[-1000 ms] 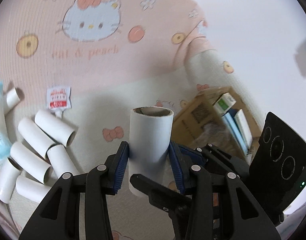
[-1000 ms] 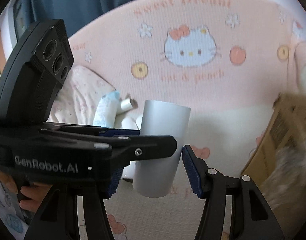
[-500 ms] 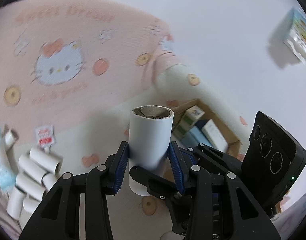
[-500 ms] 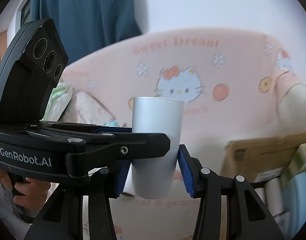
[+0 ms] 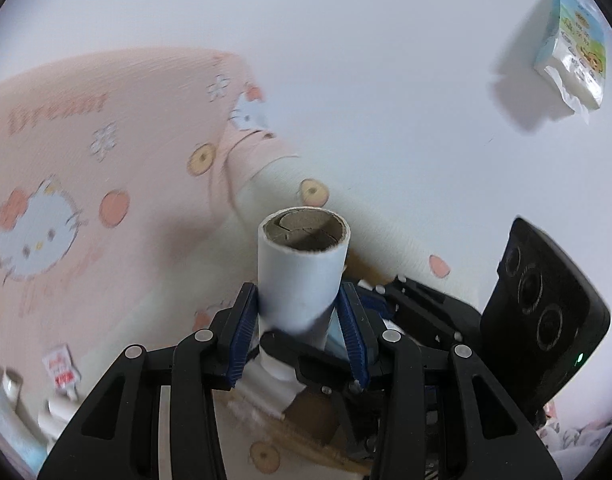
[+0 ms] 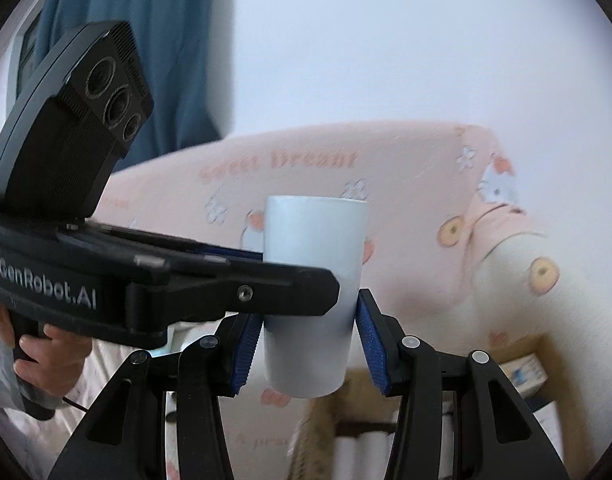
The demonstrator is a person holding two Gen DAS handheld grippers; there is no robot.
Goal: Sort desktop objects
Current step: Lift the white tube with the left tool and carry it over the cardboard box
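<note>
A white paper tube (image 5: pixel 302 264) with a brown cardboard core stands upright between the blue pads of my left gripper (image 5: pixel 298 292), which is shut on its middle. In the right wrist view the same tube (image 6: pixel 314 232) also sits between the pads of my right gripper (image 6: pixel 310 312), shut on its lower part. One left gripper finger (image 6: pixel 266 288) crosses in front of the tube from the left. The right gripper's black camera block (image 5: pixel 546 340) shows at the right. Both grippers hold the tube in the air above an open cardboard box (image 5: pixel 318 424).
A pink cat-print blanket (image 5: pixel 86 160) covers the surface behind. Several loose white tubes (image 5: pixel 54 420) and a small red-and-white sachet (image 5: pixel 62 368) lie at lower left. A tissue pack (image 5: pixel 570 36) hangs on the white wall. A hand (image 6: pixel 46 352) grips the left handle; a blue curtain (image 6: pixel 146 40) hangs behind.
Both grippers have risen with the tube and moved toward the box. The right jaws have closed from a loose gap onto the tube. The loose tubes have slid to the lower-left edge.
</note>
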